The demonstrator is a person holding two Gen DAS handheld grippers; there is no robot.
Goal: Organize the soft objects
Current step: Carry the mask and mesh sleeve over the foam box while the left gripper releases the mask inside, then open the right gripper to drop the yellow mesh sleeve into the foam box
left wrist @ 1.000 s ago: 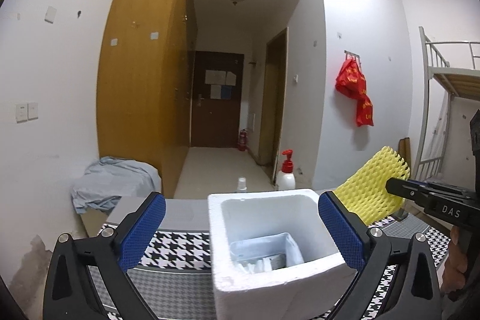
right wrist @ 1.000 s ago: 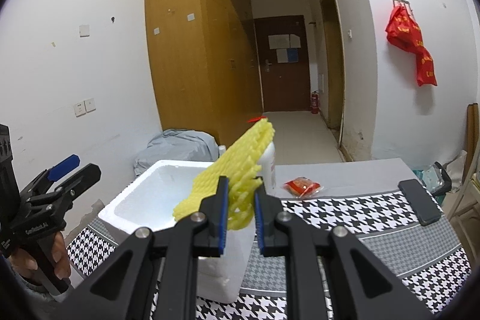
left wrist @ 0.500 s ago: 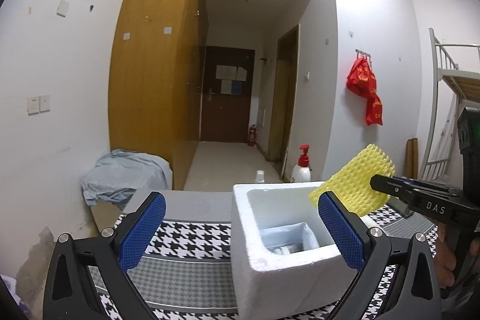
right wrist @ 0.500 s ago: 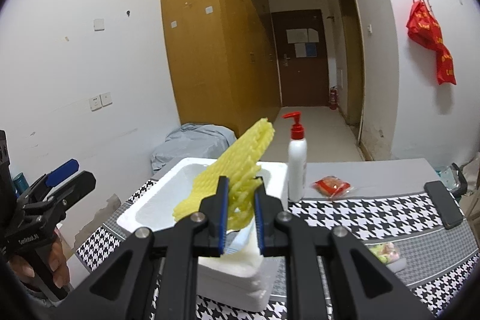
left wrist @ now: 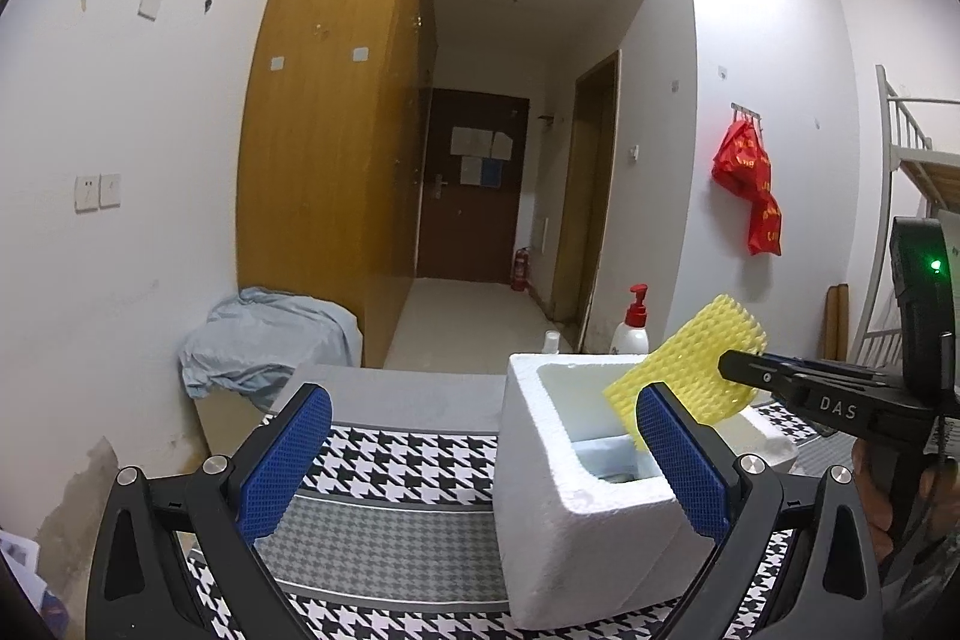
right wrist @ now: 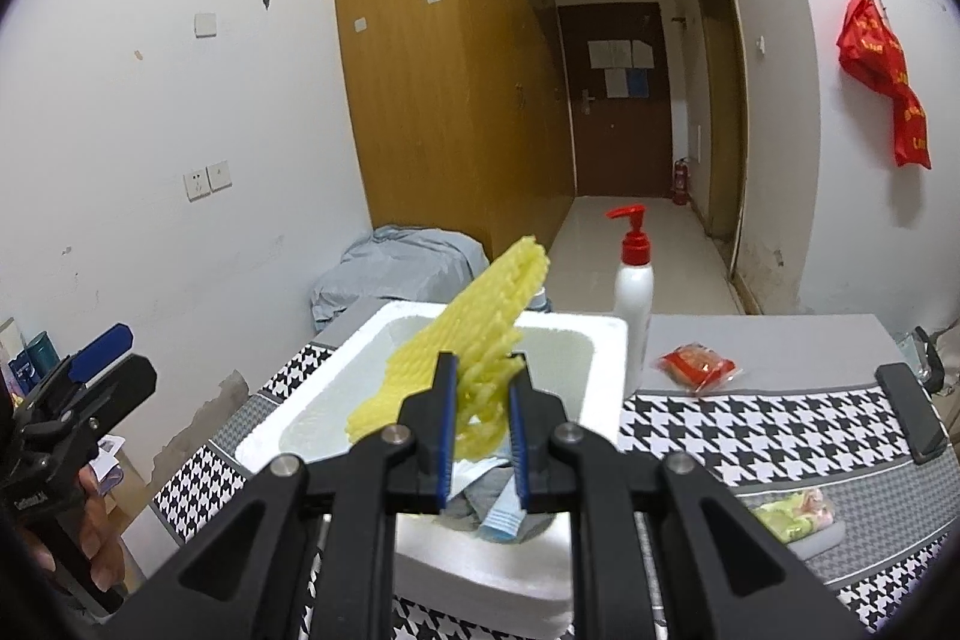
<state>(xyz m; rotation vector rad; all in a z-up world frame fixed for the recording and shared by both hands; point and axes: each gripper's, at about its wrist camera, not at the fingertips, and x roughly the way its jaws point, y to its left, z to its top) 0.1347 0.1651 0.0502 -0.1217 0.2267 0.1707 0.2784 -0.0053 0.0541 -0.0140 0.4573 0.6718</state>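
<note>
Houndstooth tablecloth (right wrist: 750, 436), yellow ridged foam net (right wrist: 474, 340) pinched in right claw (right wrist: 482, 436) above foam box (right wrist: 312, 418), left claw (left wrist: 480, 460) spread wide

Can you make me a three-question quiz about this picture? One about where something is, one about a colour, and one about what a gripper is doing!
1. Where is the yellow foam net?
A. flat on the tablecloth
B. over the open white foam box
C. on the floor

2. What colour is the pump on the white bottle?
A. red
B. green
C. black

3. What is the right gripper doing?
A. wide open, holding nothing
B. gripping the bottle
C. shut on the yellow foam net

Answers: 1 B, the net hangs above the box's opening in both views. 2 A, the pump top is bright red. 3 C, both blue pads press the net between them, while the left gripper is wide open.
</note>
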